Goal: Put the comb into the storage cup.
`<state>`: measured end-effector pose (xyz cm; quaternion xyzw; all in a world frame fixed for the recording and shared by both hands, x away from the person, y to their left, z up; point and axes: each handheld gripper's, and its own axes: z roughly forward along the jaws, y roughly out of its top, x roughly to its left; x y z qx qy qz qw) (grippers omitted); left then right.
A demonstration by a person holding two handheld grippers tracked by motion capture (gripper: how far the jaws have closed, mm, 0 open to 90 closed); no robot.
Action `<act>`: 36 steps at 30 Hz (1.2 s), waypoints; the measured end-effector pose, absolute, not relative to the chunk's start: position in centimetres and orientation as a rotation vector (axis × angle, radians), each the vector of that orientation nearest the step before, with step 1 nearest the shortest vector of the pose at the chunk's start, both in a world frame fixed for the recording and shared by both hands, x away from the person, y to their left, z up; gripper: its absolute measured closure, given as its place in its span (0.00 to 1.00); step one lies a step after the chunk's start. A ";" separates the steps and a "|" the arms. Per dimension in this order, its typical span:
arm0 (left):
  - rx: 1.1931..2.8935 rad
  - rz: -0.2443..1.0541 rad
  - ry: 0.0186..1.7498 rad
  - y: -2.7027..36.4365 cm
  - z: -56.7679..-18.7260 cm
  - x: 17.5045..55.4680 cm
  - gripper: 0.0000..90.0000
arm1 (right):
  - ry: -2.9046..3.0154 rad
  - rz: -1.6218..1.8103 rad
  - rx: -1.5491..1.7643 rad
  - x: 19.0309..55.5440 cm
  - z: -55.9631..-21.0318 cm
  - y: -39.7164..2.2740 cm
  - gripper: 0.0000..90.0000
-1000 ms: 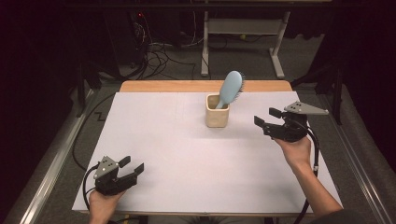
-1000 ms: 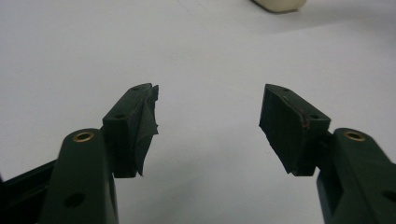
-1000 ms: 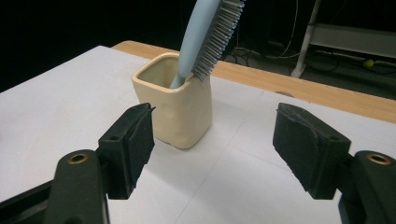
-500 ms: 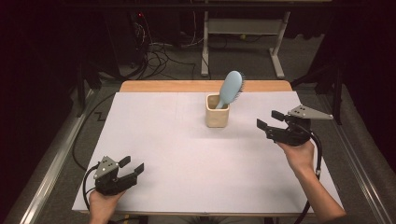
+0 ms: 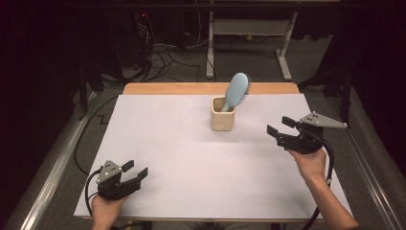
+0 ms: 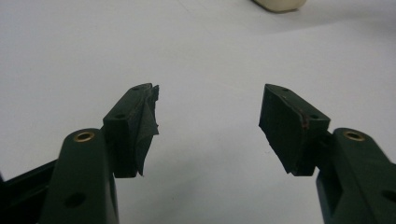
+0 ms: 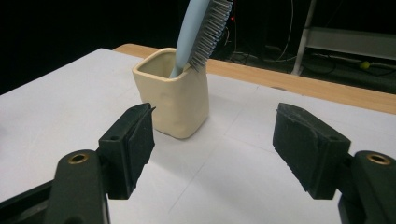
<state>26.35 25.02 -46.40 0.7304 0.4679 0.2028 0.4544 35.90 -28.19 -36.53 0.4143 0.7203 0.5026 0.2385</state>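
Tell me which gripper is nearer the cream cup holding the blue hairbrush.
Right. The right gripper hovers just beside the cream cup, jaws open toward it; the left gripper sits at the table's near left corner, far away.

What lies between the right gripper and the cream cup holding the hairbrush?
Nothing: between the open right gripper and the cream cup with the blue hairbrush lies a bare stretch of white table cover, seen in the high view and right gripper view.
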 end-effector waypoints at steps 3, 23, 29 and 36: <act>1.801 0.500 1.155 25.0 -46.4 26.3 0.41 | 1.967 1.382 1.135 35.7 -36.6 -28.3 0.33; 1.801 0.500 1.157 25.0 -46.4 26.4 0.41 | 1.958 1.381 1.146 34.3 -37.8 -29.7 0.33; 1.802 0.499 1.157 25.0 -46.4 26.4 0.41 | 1.946 1.385 1.153 33.7 -37.9 -30.2 0.33; 1.800 0.500 1.157 25.1 -46.4 26.4 0.41 | 1.944 1.381 1.151 33.1 -38.3 -30.6 0.33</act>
